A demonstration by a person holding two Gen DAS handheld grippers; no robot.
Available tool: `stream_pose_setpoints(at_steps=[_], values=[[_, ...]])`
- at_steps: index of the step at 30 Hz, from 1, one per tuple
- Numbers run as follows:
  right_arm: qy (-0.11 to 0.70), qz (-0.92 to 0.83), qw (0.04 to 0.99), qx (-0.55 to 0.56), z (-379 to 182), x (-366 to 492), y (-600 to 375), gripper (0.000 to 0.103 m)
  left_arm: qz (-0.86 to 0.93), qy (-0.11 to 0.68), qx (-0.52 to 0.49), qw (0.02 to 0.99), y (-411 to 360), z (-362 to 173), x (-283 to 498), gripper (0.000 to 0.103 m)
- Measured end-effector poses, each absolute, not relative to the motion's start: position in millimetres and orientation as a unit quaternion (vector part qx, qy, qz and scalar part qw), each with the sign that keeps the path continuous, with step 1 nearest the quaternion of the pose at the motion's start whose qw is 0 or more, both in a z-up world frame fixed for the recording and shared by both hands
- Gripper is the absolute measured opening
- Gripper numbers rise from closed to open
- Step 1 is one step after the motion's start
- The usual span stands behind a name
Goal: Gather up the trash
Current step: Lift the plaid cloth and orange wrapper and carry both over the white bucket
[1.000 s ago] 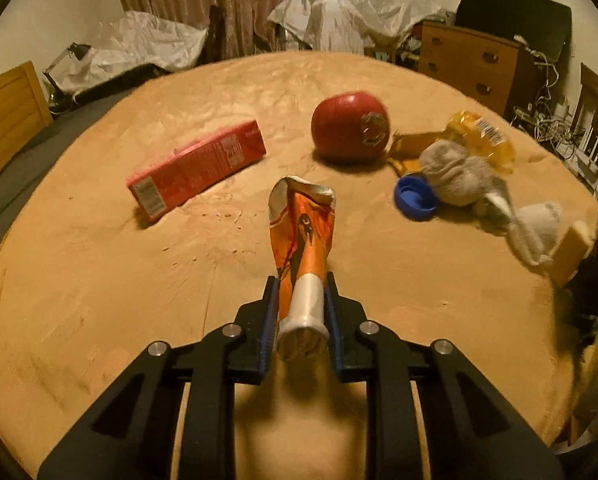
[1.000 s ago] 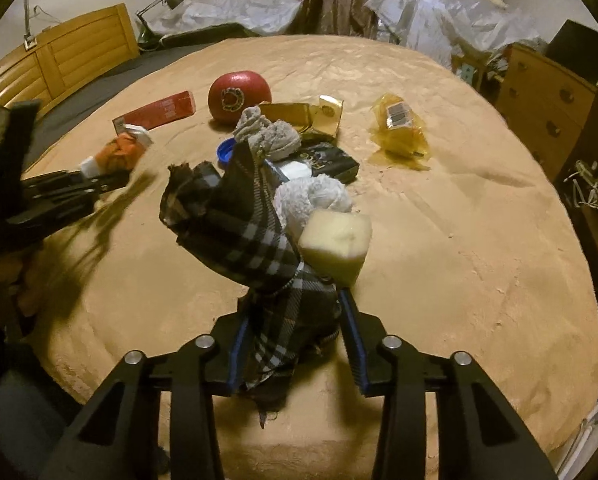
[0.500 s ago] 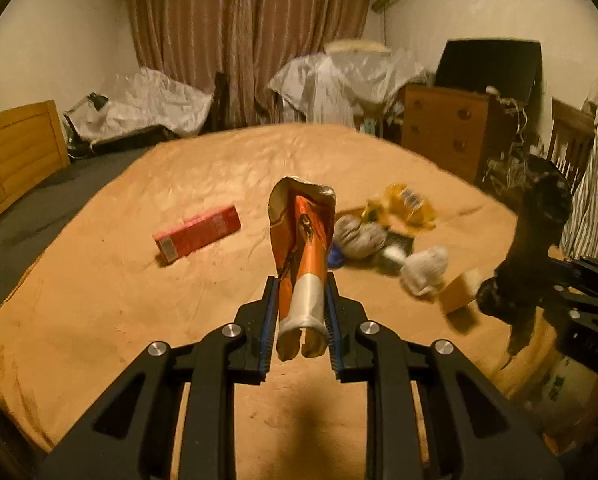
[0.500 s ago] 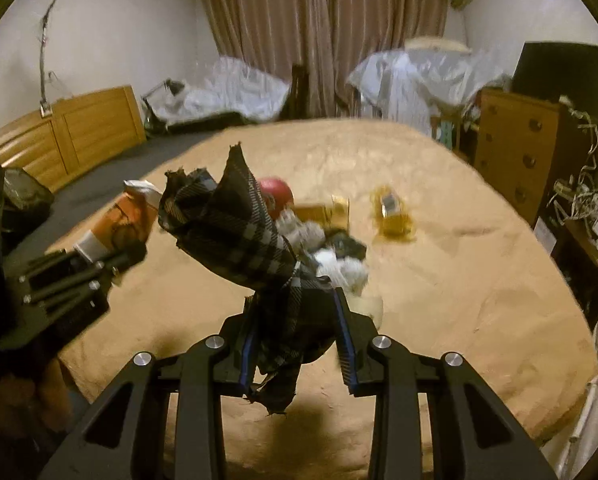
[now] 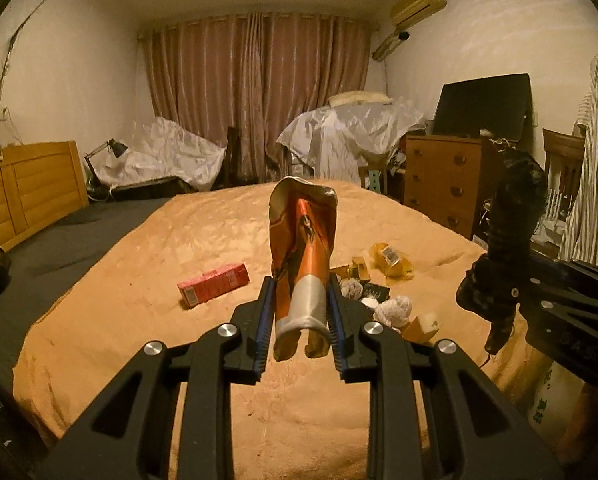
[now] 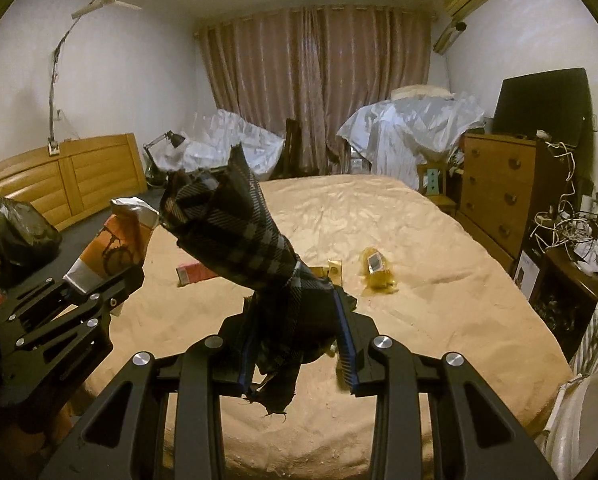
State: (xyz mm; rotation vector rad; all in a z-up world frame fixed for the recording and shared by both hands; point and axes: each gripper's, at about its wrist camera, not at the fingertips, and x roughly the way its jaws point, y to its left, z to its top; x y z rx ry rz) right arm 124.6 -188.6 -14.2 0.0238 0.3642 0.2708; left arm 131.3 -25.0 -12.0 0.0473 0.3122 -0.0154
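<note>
My left gripper (image 5: 301, 280) holds a crumpled orange-and-white wrapper (image 5: 303, 232) upright above the orange bed cover (image 5: 159, 340); its jaws are opening a little, but the pads still press the wrapper. My right gripper (image 6: 295, 300) is shut on a dark plaid cloth (image 6: 235, 220) that sticks up to the left. Each gripper shows in the other's view: the right one (image 5: 539, 300) at the right edge, the left one (image 6: 99, 280) at the left. On the cover lie a red carton (image 5: 213, 282), a yellow plastic bag (image 5: 391, 258), a white tissue wad (image 5: 395, 306) and a pale block (image 5: 423, 324).
A black bin bag (image 6: 19, 232) sits at the far left beside the wooden headboard (image 6: 79, 176). A wooden dresser (image 5: 443, 184) with a dark screen stands right of the bed. Cables and a chair crowd the right side. Sheeted furniture lines the curtain wall.
Both grippers have risen and tilted up from the bed, each carrying its load. The bed items now lie lower and farther off. The red ball is hidden behind the held things.
</note>
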Motion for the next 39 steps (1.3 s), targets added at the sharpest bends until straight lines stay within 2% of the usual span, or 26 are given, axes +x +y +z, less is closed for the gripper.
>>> stream_pose_setpoints(at_steps=[13, 22, 30, 39], values=[[0.178, 0.132, 0.975, 0.013, -8.6, 96.9, -190.8, 0.035, -0.014, 0.153, 0.023, 0.988, -25.6, -8.2, 123.8, 0.025], [0.182, 0.104, 0.978, 0.023, 1.0, 92.0, -220.5, 0.035, -0.051, 0.157, 0.035, 0.986, -58.9, -1.1, 133.9, 0.025], [0.177, 0.039, 0.983, 0.024, 23.3, 65.3, -295.1, 0.035, -0.102, 0.149, 0.039, 0.983, -111.3, 11.0, 139.8, 0.026], [0.193, -0.053, 0.979, 0.037, 32.3, 27.4, -424.9, 0.035, -0.193, 0.154, 0.059, 0.967, -198.0, 11.9, 133.6, 0.026]])
